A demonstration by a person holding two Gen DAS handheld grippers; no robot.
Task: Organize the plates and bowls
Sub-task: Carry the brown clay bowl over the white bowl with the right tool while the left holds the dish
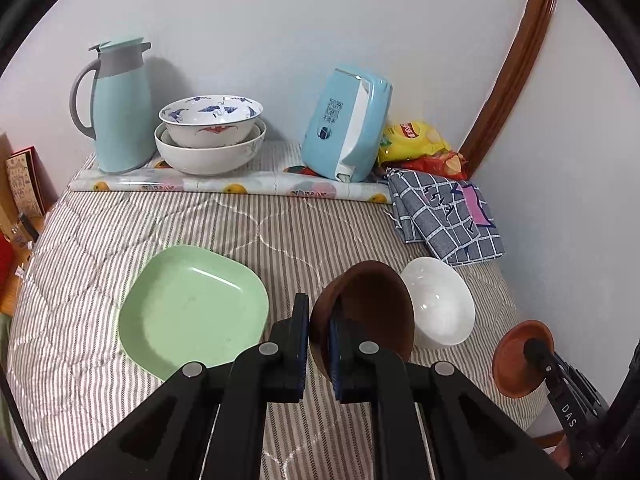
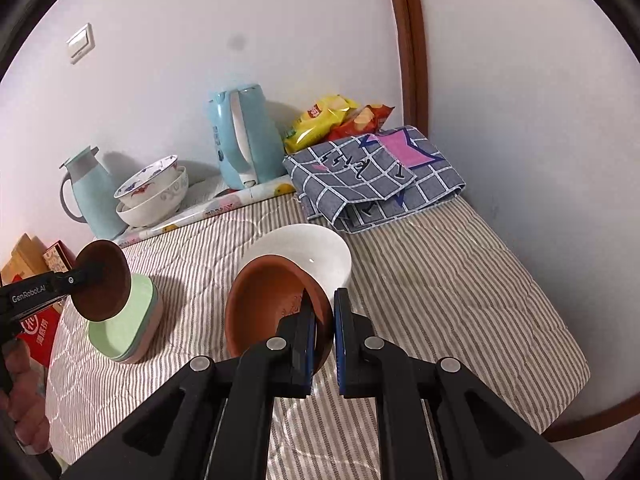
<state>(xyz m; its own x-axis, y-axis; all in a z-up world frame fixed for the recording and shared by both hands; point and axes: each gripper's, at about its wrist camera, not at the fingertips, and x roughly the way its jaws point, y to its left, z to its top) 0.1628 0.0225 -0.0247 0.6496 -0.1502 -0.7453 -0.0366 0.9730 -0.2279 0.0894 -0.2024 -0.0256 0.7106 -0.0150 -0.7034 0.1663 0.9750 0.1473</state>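
You had the left claw (image 1: 320,330) clamped on the rim of a dark brown bowl (image 1: 368,304), low in the frame's centre, held off the striped counter (image 1: 280,224). Your right claw (image 2: 324,320) pinched a terracotta bowl (image 2: 264,304) the same way, just in front of the white bowl (image 2: 320,252). The green plate (image 1: 192,308) lay at lower left.
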